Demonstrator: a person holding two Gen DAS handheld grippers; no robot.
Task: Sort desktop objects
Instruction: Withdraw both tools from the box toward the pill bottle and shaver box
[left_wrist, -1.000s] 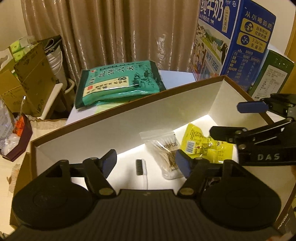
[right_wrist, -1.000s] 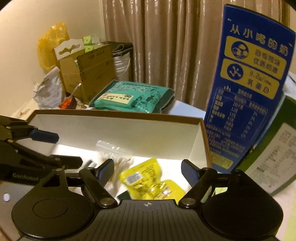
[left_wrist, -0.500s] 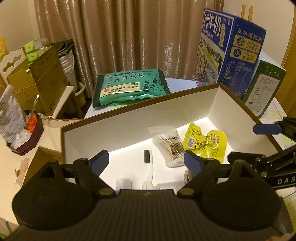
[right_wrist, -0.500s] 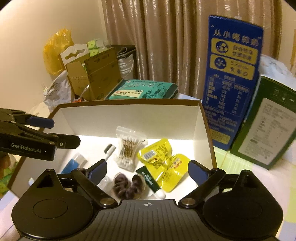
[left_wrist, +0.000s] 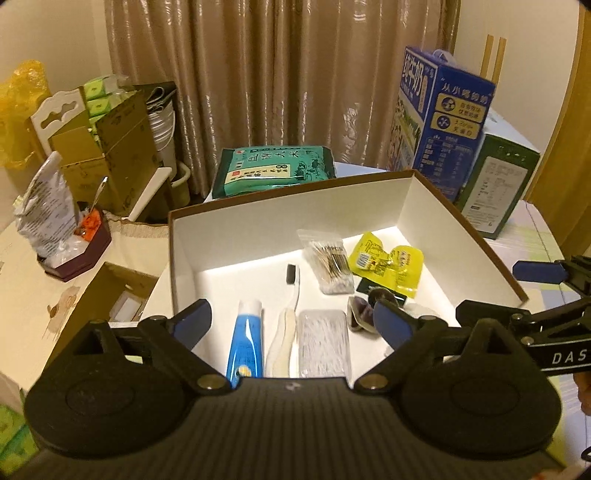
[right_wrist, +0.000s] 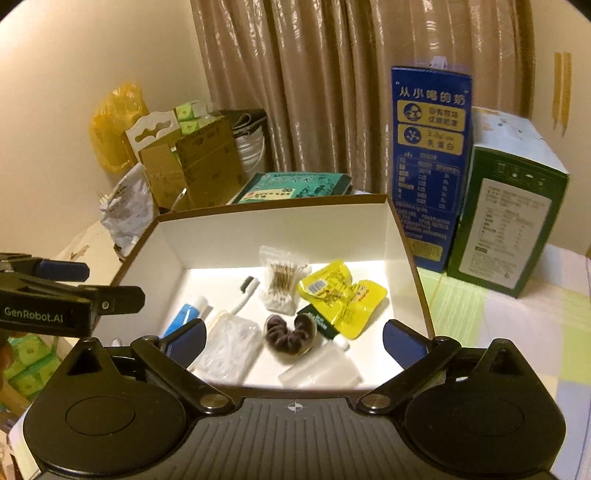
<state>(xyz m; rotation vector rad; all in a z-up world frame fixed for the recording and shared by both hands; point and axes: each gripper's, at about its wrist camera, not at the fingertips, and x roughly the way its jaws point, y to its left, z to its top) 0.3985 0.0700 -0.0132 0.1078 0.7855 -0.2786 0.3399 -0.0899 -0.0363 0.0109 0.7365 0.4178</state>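
While both grippers hang above its near edge with their jaws spread wide and nothing held, the white-lined cardboard box (right_wrist: 280, 225) already carries what looks like the whole sort, so the job appears to be at or near its end. The left gripper (left_wrist: 291, 325) hovers over the box's near left corner and the right gripper (right_wrist: 295, 339) over its near right side. Counted inside: one blue toothpaste tube (left_wrist: 245, 338) at the near left, one toothbrush (left_wrist: 290, 306) beside it, one clear flat case of small white pieces (right_wrist: 229, 347) at the near edge, one bag of cotton swabs (right_wrist: 282, 280) toward the middle, two yellow sachets (right_wrist: 341, 295) overlapping toward the right wall, one dark hair scrunchie (right_wrist: 290, 334), one small dark green tube (right_wrist: 319, 326) with a white cap partly under the sachets, and one clear packet (right_wrist: 319, 369) at the near right, its contents too faint to tell. Outside, past the box's far edge, lies one green bag (left_wrist: 275, 170); off its far right corner stand one blue milk carton (right_wrist: 430, 162) and one green carton (right_wrist: 506, 221), touching each other. Whether these three belong to the sort cannot be told; no small loose items show on the tabletop.
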